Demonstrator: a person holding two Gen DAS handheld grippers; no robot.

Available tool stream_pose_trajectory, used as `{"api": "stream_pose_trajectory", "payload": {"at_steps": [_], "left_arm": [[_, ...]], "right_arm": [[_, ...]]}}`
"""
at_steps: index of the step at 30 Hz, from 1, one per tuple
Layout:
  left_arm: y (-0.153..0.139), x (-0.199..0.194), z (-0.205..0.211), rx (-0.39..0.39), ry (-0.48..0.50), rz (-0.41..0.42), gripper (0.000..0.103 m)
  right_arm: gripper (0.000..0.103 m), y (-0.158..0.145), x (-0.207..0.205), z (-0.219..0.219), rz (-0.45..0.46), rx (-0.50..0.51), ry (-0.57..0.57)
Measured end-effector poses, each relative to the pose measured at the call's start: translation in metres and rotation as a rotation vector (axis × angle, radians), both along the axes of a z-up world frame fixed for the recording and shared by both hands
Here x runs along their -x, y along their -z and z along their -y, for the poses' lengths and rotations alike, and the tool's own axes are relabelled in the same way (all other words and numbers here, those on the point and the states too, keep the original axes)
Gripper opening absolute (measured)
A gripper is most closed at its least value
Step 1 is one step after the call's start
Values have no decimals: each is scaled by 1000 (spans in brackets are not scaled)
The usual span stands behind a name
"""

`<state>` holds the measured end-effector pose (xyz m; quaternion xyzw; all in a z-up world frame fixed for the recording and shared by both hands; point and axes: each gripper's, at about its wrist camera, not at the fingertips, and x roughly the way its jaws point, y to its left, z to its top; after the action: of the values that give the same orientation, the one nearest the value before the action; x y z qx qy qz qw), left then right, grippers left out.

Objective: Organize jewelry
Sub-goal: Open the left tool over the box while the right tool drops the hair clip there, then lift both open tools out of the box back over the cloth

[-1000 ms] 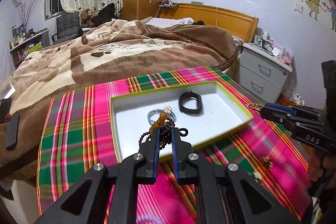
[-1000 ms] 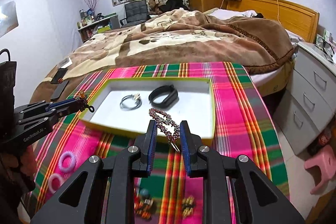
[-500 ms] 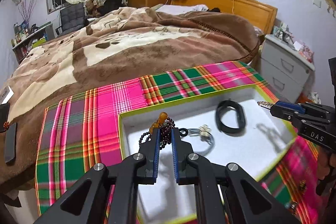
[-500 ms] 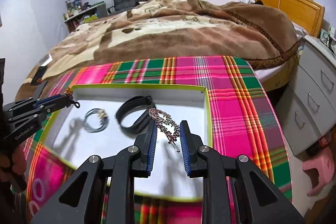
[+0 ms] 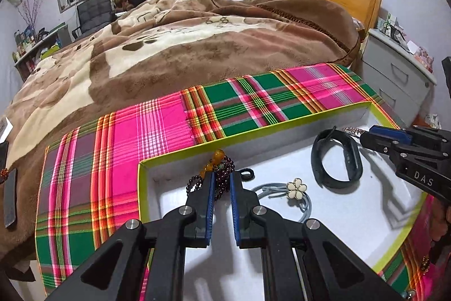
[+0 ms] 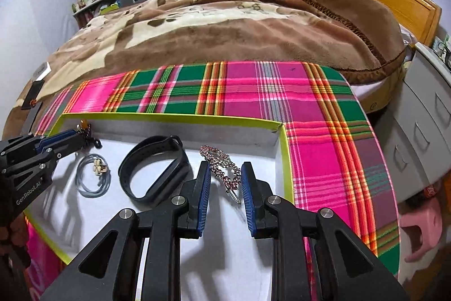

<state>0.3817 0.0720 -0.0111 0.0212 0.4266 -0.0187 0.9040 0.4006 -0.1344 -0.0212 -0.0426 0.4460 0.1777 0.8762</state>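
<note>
Already two pieces lie in the tray [image 6: 286, 160]; my left gripper [image 5: 221, 182] clamps beads [image 5: 222, 174], right gripper [image 6: 225, 174], parted, straddles the hair clip [image 6: 222, 165].

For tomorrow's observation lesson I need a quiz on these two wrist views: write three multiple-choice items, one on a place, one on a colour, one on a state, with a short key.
1. Where does the black rubber wristband lie?
A. inside the white tray with the yellow-green rim
B. on the brown blanket
C. on the grey drawer unit

2. What colour is the flower on the pale blue hair tie?
A. red
B. cream
C. black

3. What is the left gripper doing?
A. standing open with nothing in it
B. shut on the dark red bead bracelet with an amber bead
C. shut on the wristband

Key: 1 A, the wristband rests on the tray floor. 2 B, its petals are cream. 3 B, beads stick out between the fingers.
</note>
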Motion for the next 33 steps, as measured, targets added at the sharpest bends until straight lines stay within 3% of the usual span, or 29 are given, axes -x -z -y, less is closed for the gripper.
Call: {"api": "stream_pose_trajectory", "payload": {"at_steps": [10, 15, 20, 33], "left_arm": [[-2, 3, -4, 62, 7, 7, 11], [-6, 10, -4, 100, 17, 24, 26], [-12, 19, -5, 115, 17, 40, 26], [-48, 102, -12, 153, -19, 164, 26]], "right_arm": [[24, 2, -4, 5, -26, -30, -3], [30, -1, 2, 5, -12, -34, -10], [31, -6, 9, 7, -1, -49, -13], [31, -48, 84, 24, 108, -119, -46]]}}
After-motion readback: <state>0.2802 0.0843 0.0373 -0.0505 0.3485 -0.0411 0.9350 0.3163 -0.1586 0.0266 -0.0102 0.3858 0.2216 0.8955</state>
